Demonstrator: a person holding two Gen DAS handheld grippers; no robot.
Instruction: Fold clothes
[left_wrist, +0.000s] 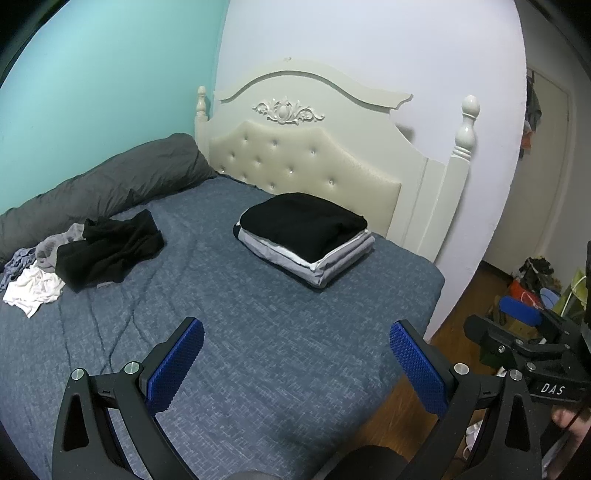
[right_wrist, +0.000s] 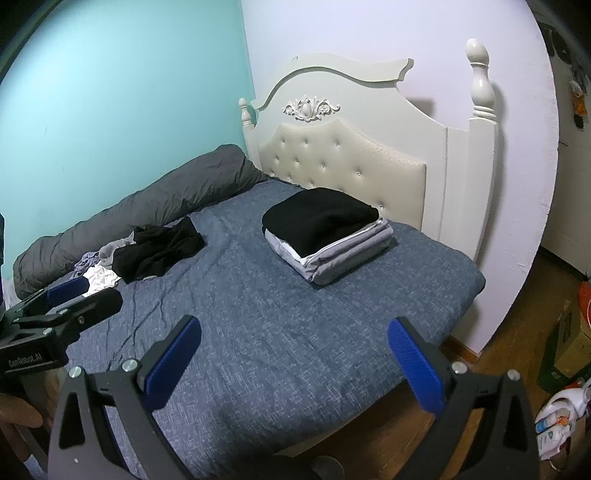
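A folded stack (left_wrist: 306, 236) (right_wrist: 325, 229), black garment on top of grey and white ones, lies on the blue bedspread (left_wrist: 258, 332) near the headboard. Toward the wall on the left is a crumpled pile of unfolded clothes (left_wrist: 107, 251) (right_wrist: 155, 251): black on top, with grey, lilac and white pieces beside it. My left gripper (left_wrist: 297, 325) hovers open over the near part of the bed with nothing between its blue pads. My right gripper (right_wrist: 294, 322) is likewise open and empty, level with the left one. Each also shows at the edge of the other's view.
A rolled dark grey duvet (left_wrist: 110, 181) lies along the turquoise wall. The cream tufted headboard (left_wrist: 303, 158) and its post (left_wrist: 467, 125) stand at the far end. Beyond the bed's right edge is wooden floor with boxes and clutter (right_wrist: 565, 350).
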